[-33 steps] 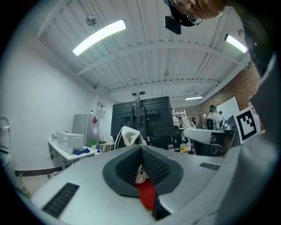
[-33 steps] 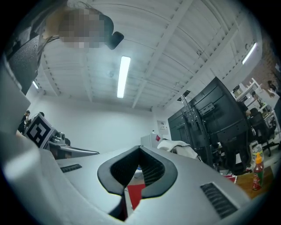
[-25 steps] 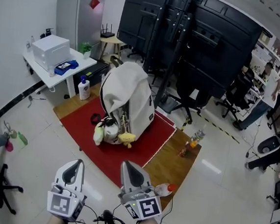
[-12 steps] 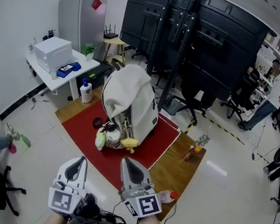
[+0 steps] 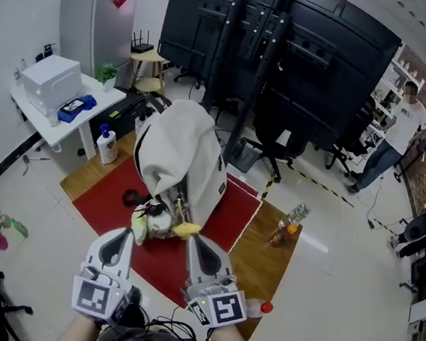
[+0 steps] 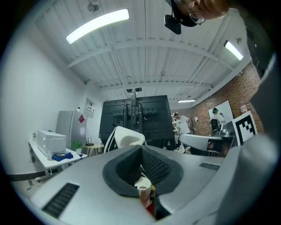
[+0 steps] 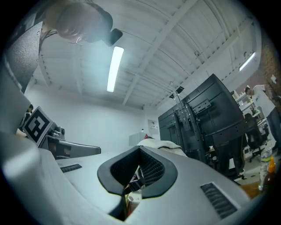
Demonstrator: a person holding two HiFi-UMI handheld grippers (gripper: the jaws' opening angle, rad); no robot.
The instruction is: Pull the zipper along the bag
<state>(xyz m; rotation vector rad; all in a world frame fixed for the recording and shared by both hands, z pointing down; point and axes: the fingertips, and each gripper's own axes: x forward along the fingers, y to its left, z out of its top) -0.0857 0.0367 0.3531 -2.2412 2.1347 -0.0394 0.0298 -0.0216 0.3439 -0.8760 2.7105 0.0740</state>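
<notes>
The upright white backpack [image 5: 181, 152] looms closer, dead ahead between the left claw [image 5: 120, 241] and right claw [image 5: 201, 251], both pinched shut, empty and equally short of it.

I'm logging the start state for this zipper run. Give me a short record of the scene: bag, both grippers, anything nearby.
bag: pale backpack, standing on a red mat
bag opening: gapes at the near side, a yellow soft toy showing there
left gripper: shut, empty, short of the bag
right gripper: shut, empty, short of the bag
nearby: bottle to the right of the mat
zipper pull: not yet begun
</notes>
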